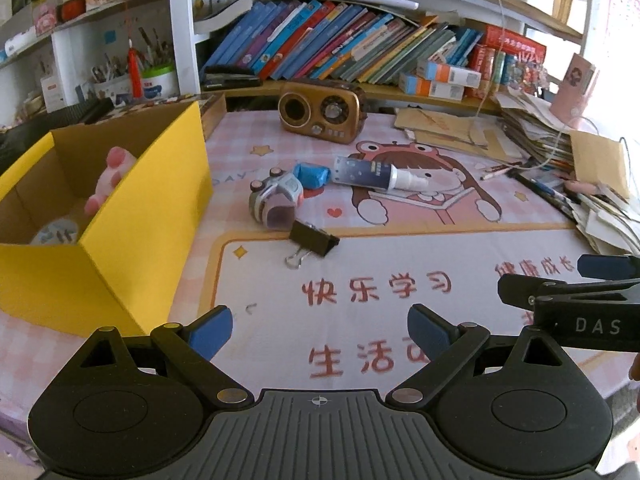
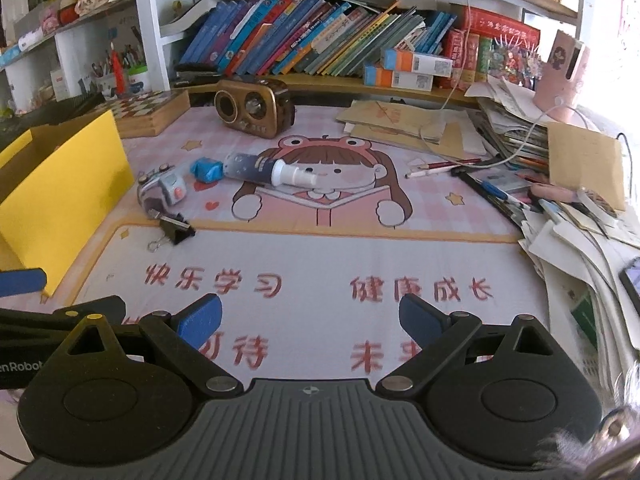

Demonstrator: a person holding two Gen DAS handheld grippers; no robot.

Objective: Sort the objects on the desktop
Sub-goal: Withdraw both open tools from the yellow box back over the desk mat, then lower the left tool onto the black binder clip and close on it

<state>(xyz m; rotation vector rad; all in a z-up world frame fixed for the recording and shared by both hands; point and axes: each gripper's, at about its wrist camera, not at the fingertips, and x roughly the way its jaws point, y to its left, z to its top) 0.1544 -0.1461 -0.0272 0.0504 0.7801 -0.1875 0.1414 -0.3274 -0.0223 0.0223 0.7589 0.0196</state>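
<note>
Nearest, left gripper [image 1: 320, 330] above the printed mat [image 1: 360, 264] on the table, jaws spread wide, blue pads bare, nothing held. Right gripper [image 2: 310, 320] alongside, likewise jaws wide apart and empty, over the red characters of the mat.

Just beyond, black binder clip [image 1: 313, 239] lying on its side on the mat's orange border, silver wire handle pointing toward the camera. Touching or nearly touching its far edge, small grey toy car [image 1: 275, 199], rounded, with orange dots and a purple-tinted end. Behind that, crumpled blue wrapper [image 1: 311, 174], next to the base of a dark blue spray bottle [image 1: 380, 176] lying flat, white nozzle pointing right across the cartoon girl's face.

At the left, yellow cardboard box [image 1: 152, 208], open at the top, brown inside, holding a pink plush toy [image 1: 110, 178] and a pale round item, blurred.

Farther back, brown retro radio [image 1: 323, 111] upright on the mat, near the rear edge. At the right, heap of papers [image 2: 572, 240] and envelopes with pens on top. Farthest, row of leaning books [image 1: 340, 46] on the shelf.
</note>
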